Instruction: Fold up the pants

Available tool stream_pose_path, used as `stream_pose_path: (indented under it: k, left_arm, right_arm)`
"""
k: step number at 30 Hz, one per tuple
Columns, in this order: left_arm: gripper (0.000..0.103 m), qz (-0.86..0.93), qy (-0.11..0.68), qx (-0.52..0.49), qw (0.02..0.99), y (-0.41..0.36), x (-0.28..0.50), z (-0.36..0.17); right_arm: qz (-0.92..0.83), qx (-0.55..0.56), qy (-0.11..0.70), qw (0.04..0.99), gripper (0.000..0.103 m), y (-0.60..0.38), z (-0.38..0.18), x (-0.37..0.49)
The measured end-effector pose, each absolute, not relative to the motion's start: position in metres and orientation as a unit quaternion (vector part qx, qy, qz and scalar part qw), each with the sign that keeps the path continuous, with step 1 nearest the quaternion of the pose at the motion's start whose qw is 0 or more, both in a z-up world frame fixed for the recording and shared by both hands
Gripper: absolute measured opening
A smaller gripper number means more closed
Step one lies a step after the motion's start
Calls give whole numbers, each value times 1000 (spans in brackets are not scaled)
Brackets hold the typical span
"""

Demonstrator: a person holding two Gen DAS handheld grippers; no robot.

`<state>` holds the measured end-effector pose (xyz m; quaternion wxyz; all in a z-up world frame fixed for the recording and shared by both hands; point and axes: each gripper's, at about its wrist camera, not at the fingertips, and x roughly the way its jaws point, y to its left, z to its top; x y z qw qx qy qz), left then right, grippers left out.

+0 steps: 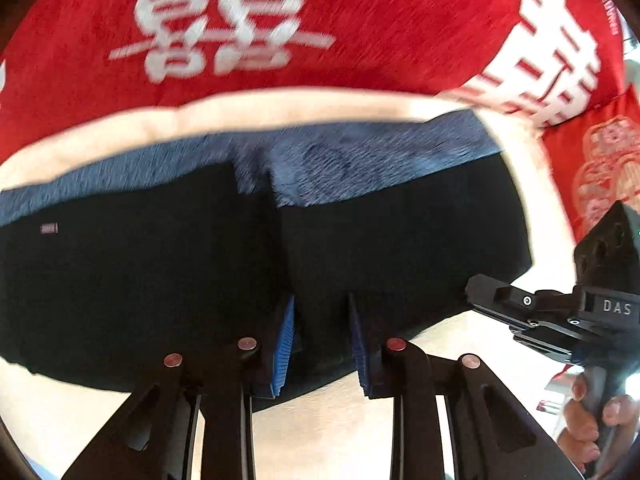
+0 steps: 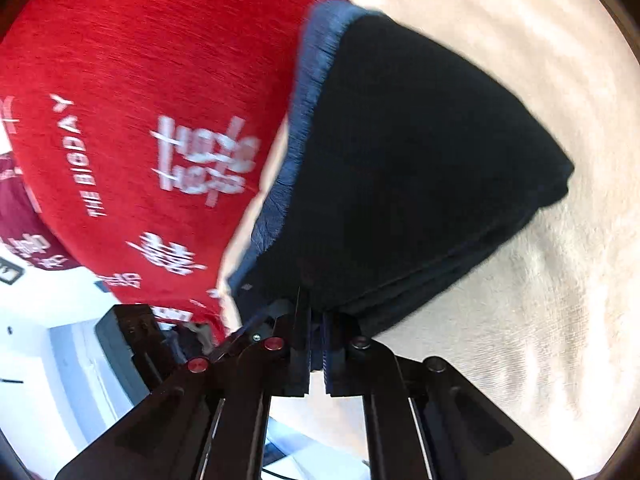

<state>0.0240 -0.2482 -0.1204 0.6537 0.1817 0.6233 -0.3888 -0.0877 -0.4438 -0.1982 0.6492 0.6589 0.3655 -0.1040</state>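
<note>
Black pants (image 1: pixel 168 280) with a blue fleecy lining (image 1: pixel 360 160) lie folded on a cream surface (image 1: pixel 340 420); they also show in the right wrist view (image 2: pixel 400 160). My left gripper (image 1: pixel 322 340) has its blue pads (image 1: pixel 284 344) a little apart with the near edge of the pants between them. My right gripper (image 2: pixel 317 344) is shut on the corner of the pants; it also shows at the right of the left wrist view (image 1: pixel 476 292), gripping the pants' right edge.
A red cloth with white characters (image 1: pixel 280 20) lies behind the pants and shows in the right wrist view (image 2: pixel 140 100). A person's hand (image 1: pixel 592 412) holds the right gripper's handle. Cream surface (image 2: pixel 540 320) spreads to the right.
</note>
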Motion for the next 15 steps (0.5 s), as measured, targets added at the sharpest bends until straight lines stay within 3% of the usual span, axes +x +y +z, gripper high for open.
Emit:
stream_pose_path:
  k: [4,6,7,9,10,13,15]
  left_arm:
    - [31,-378,624,156,666,-243,26,-135]
    - [59,-367,618,165,675,-242,25,-131]
    - [81,-355,613,171,684,-241,25,-128]
    - [81,-352,603,166,696,-238,26,-116]
    - [81,-353,601,166,697,-236,28,-111]
    - [81,-352,581,176,712,-239,33,-92]
    - [81,-366,569,176,715,-252,36,-82]
  right_arm:
    - [-113,649,401,637,4,-441,-230,-84]
    - [-105,632,415,646,6,-444,-222,-79]
    - [-98,621,425,651,10,-444,-217,-76]
    - [-74,594,457,658,30,-442,-203,-72]
    - [-75,572,469,668,44,-442,-192,-70]
    - [-90,509,444,732,45,-457,-152,-80]
    - [-121,482,428,755,40,-477,-134,-84]
